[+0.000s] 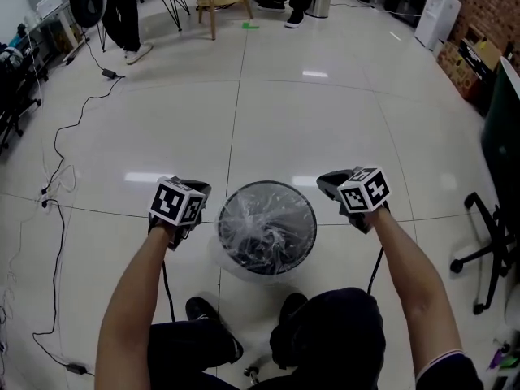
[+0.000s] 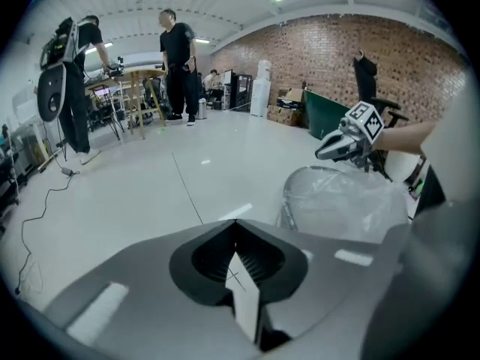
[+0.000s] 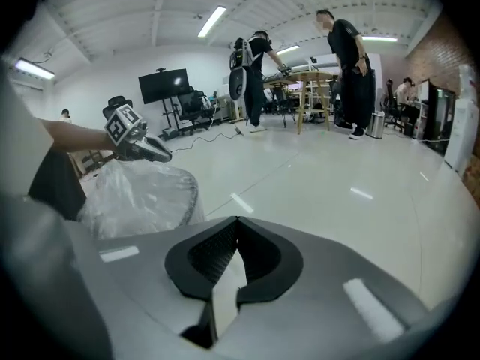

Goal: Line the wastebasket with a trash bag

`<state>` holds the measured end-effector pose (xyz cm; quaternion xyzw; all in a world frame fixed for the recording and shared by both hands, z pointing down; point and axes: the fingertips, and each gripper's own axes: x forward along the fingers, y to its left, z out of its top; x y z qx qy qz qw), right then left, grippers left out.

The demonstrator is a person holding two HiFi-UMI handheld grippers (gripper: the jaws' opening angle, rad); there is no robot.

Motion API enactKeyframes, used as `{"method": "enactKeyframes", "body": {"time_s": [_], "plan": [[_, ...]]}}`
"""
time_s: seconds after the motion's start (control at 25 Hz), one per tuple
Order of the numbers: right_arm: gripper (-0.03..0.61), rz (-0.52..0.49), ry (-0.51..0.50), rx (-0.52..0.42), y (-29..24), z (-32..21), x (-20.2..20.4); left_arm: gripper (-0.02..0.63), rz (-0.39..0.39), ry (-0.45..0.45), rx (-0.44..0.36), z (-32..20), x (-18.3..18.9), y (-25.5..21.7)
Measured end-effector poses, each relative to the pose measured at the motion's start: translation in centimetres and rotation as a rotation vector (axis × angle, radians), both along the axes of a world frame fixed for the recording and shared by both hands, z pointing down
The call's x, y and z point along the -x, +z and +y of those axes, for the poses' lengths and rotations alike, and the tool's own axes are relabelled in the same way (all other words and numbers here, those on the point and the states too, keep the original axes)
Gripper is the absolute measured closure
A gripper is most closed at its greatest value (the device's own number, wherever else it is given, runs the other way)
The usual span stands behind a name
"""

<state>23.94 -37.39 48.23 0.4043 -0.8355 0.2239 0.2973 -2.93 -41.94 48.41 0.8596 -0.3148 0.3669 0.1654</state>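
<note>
The left gripper [image 1: 201,191] and right gripper [image 1: 328,183] are held clear on either side of the wastebasket [image 1: 314,224] (both pairs of jaws shut, empty), presumably because the trash bag [image 1: 268,230] is already fitted.

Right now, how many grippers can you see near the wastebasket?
2. The left gripper is to the left of the wastebasket, and the right gripper is to its right. Both are shut with nothing between their jaws. None looks hidden.

Trash bag [image 1: 266,222] clear; wastebasket [image 1: 267,184] black; floor [image 1: 309,120] white, grey grout lines.
</note>
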Motion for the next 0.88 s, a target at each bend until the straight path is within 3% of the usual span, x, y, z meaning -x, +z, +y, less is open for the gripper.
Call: {"method": "enactKeyframes", "body": {"time_s": [0.24, 0.44, 0.6, 0.88], "plan": [[0.577, -0.015, -0.104, -0.093, -6.9, 2.0, 5.5, 0.603, -0.036, 0.037, -0.085, 2.0, -0.6, -5.7], [0.577, -0.025, -0.194, -0.133, -10.3, 4.6, 10.5, 0.603, -0.022, 0.083, -0.13, 4.6, -1.3, -9.6], [0.577, -0.016, -0.28, -0.125, -10.7, 6.9, 14.4, 0.603, -0.006, 0.109, -0.141, 6.6, -2.0, -10.1], [0.575, -0.03, -0.313, -0.071, -9.1, 8.1, 18.5, 0.603, 0.029, 0.127, -0.125, 8.3, -2.7, -9.1]]}}
